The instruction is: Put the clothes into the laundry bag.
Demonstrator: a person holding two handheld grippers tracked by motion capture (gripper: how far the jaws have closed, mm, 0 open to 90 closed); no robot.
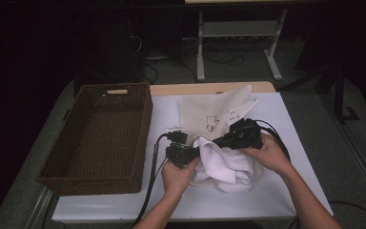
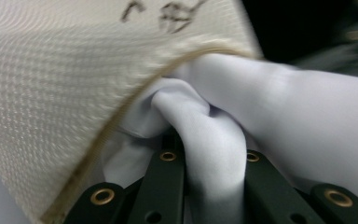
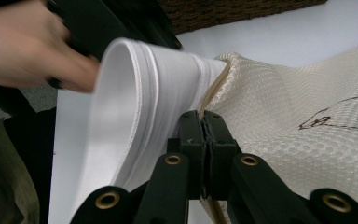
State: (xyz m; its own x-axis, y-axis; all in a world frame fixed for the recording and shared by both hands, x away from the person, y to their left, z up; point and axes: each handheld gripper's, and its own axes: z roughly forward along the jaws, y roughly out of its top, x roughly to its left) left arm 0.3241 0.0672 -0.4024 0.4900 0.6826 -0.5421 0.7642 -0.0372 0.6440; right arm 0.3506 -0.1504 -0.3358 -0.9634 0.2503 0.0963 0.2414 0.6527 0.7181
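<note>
High view: I have both tongs at the middle of the white-covered bench (image 1: 286, 191), working on a cream mesh laundry bag (image 1: 209, 112) and a white garment (image 1: 226, 167) bunched at its mouth. The bag lies spread toward the far edge, a small dark drawing printed on it, and the garment sits in a soft heap on the near side, between my two hands. The left tongs (image 1: 195, 151) come in from the left and meet the garment's near-left edge; the right tongs (image 1: 218, 141) reach across from the right, over the heap.

In the left gripper view I see the left tongs (image 2: 209, 154) closed on a fold of the white garment (image 2: 214, 140), the cloth pinched up between the jaws, with the bag's mesh and its piped edge (image 2: 65, 116) lying just over and beside it.

In the right gripper view the right tongs (image 3: 204, 135) are pressed tight together on the piped rim of the laundry bag (image 3: 298, 107), the garment (image 3: 135, 93) rolling out beside that rim.

A brown wicker basket (image 1: 145, 124) stands to the left of the cloth, apart from it.
</note>
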